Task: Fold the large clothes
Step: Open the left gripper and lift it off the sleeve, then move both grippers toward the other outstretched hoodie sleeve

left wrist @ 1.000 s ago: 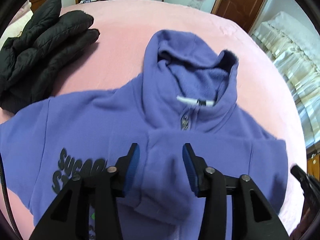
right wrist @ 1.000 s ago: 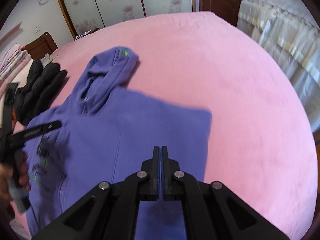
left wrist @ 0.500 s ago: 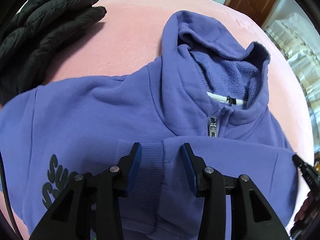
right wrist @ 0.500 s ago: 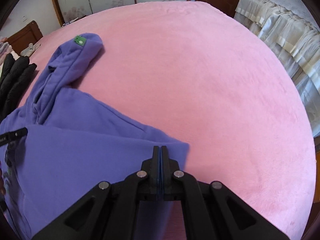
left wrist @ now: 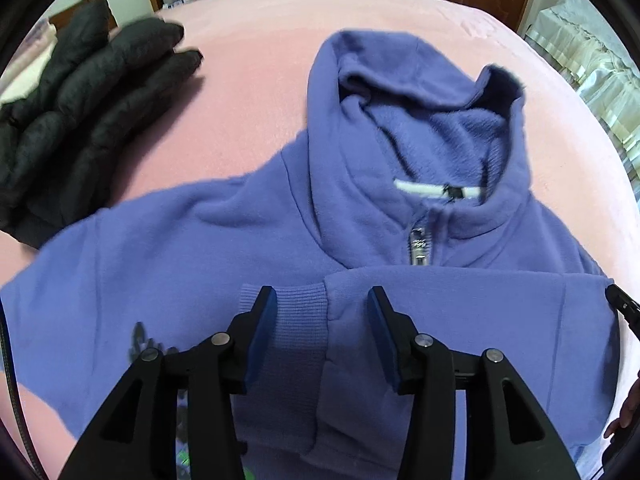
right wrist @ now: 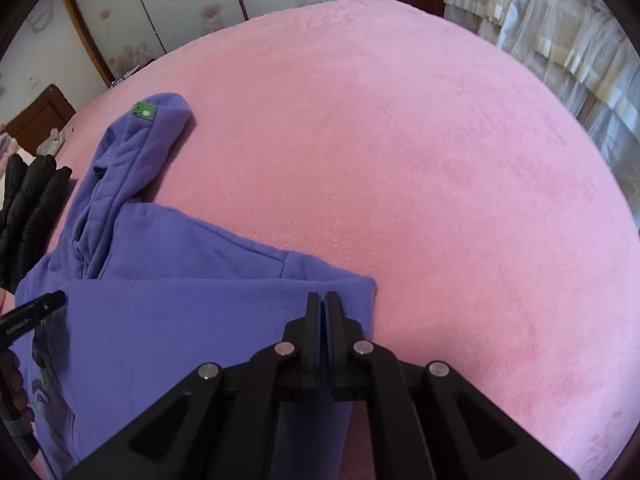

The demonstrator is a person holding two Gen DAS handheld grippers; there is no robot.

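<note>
A purple zip hoodie [left wrist: 192, 248] lies front up on the pink bed [right wrist: 440, 160], its hood [left wrist: 420, 120] pointing away. One sleeve is folded across the chest, and its ribbed cuff [left wrist: 296, 320] lies flat between the fingers of my left gripper [left wrist: 322, 320]. The jaws are opening and the pads stand off the cloth. My right gripper [right wrist: 323, 300] is shut, its tips down at the folded sleeve's outer edge [right wrist: 360, 292]; no cloth shows between the pads. Its tip [left wrist: 618, 304] appears at the right in the left wrist view.
A black padded jacket [left wrist: 80, 120] lies on the bed left of the hoodie. To the right of the hoodie the pink cover stretches bare. Pale curtains [right wrist: 560, 40] hang past the right edge, with a wardrobe and a brown door behind.
My left gripper's jaws have widened and the bunched cuff now lies flat on the chest. My right gripper has come down to the sleeve's folded edge, still shut.
</note>
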